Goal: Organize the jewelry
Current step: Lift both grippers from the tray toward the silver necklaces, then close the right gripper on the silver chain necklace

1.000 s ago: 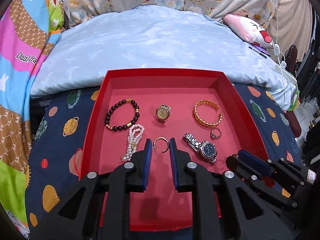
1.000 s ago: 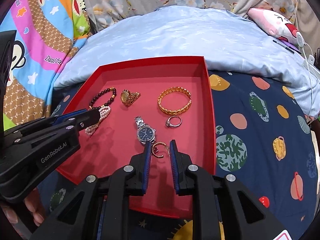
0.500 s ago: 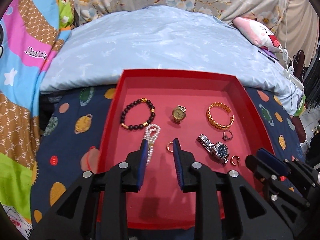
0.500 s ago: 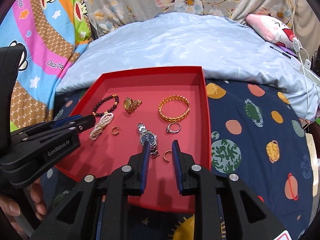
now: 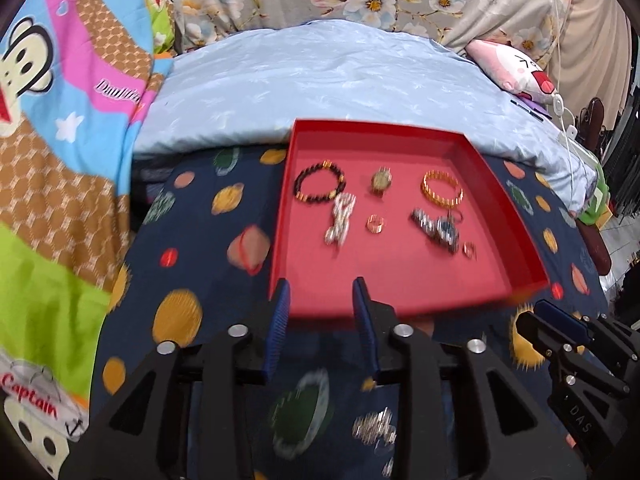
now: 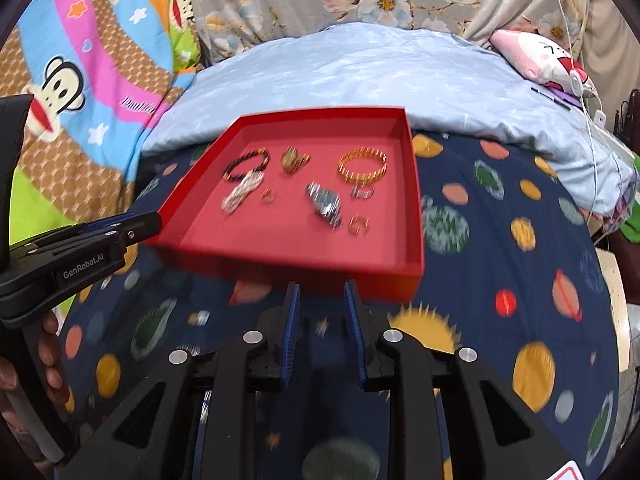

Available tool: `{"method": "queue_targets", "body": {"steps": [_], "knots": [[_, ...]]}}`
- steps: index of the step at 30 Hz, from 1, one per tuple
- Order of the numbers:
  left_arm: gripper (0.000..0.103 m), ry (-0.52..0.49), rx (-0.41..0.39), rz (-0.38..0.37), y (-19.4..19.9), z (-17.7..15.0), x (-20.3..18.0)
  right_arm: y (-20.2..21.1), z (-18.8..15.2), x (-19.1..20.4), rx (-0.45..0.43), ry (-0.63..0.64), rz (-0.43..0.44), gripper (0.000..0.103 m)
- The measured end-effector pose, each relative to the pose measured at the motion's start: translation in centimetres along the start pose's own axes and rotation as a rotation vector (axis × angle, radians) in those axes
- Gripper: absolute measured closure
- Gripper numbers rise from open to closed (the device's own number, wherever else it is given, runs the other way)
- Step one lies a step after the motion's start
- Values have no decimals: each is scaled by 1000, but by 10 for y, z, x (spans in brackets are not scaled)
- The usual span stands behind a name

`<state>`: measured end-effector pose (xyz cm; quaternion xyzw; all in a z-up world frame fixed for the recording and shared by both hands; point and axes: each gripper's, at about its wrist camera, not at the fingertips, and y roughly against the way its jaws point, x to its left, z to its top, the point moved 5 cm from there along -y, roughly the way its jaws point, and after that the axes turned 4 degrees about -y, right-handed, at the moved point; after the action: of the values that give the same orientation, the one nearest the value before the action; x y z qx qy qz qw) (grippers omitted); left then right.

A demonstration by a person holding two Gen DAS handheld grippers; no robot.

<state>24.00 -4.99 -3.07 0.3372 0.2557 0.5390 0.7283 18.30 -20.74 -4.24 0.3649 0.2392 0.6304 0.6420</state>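
Both tongs are hanging low over the planet-print cloth [image 6: 500, 208], pointing toward the red tray [image 5: 496, 184] with their fingers level. The left gripper [image 5: 320, 292] is sitting with its blue-padded fingers spread and nothing between them, the tips overlapping the tray's near rim. The right gripper [image 6: 319, 294] is likewise parted and empty, its tips just short of the tray's near wall. In the right wrist view the person's hand [image 6: 36, 356] is wrapping the left tool's handle at the lower left edge.

All the jewelry is lying inside the tray, ahead of both sets of tips and apart from them — much of it is motion-blurred. Farthest from the left tips are sitting three pieces in a row: a dark beaded bracelet [image 5: 319, 187] ahead and slightly left, a small gold watch [image 5: 381, 181] ahead, and a gold bangle [image 5: 441, 193] ahead to the right. Nearer, a pearl strand [image 5: 339, 220] is touching the beaded bracelet's near edge, a gold hoop [image 5: 375, 224] is lying just right of it, and a silver watch [image 5: 436, 229] is lying further right with a second small gold hoop [image 5: 470, 249] beside its near end. A silver ring [image 6: 362, 191] is lying between the bangle and the silver watch.
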Motion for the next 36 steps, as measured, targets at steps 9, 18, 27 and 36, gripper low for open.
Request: {"method": "queue_targets", "body": {"steps": [9, 18, 27, 36], "knots": [[71, 16, 64, -7, 16, -62, 7, 5, -56, 35, 84, 27, 67, 81], [71, 33, 109, -13, 23, -100, 15, -16, -74, 68, 135, 75, 78, 86], [71, 45, 125, -29, 24, -110, 19, -30, -70, 76, 146, 88, 69, 103], [71, 17, 121, -90, 21, -106, -4, -12, -76, 52, 118, 36, 34, 103]]}}
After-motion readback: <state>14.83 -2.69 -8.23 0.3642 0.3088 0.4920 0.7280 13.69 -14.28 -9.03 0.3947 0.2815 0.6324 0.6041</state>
